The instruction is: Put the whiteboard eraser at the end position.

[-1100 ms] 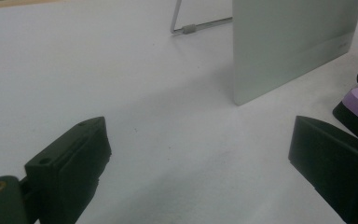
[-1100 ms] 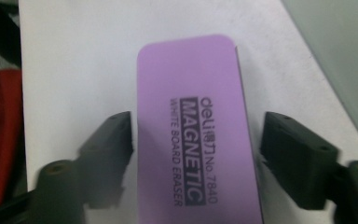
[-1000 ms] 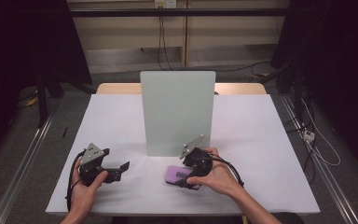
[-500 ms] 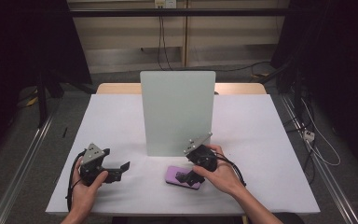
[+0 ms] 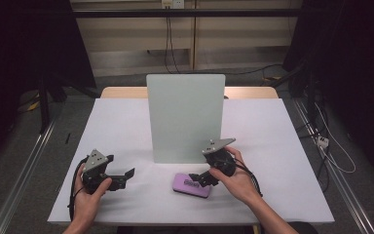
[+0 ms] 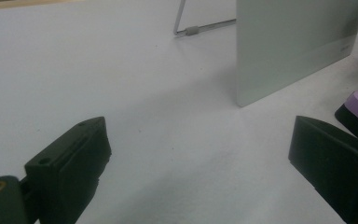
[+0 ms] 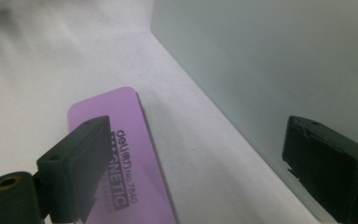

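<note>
High view shows a white desk (image 5: 126, 126) with an upright pale green board (image 5: 185, 117) standing near its middle; this board is the landmark for all places. A purple magnetic eraser (image 5: 191, 185) lies flat on the desk just in front of the board, toward its right half. The right tongs (image 5: 198, 179) are beside the board's lower right corner, with their tips at the eraser's right end. The left tongs (image 5: 125, 176) are well to the left of the board, in front of its left edge, and apart from the eraser.

Right gripper view adds what the high view cannot give: the eraser (image 7: 121, 163) carries printed black letters, and the right tongs (image 7: 196, 163) stand wide apart, having just been opening. One jaw is above the eraser's face, the other before the board (image 7: 270, 70); nothing is clamped.

Left gripper view shows the left tongs (image 6: 200, 163) also wide apart over bare desk, and a wire stand (image 6: 191, 28) behind the board (image 6: 298, 42).
</note>
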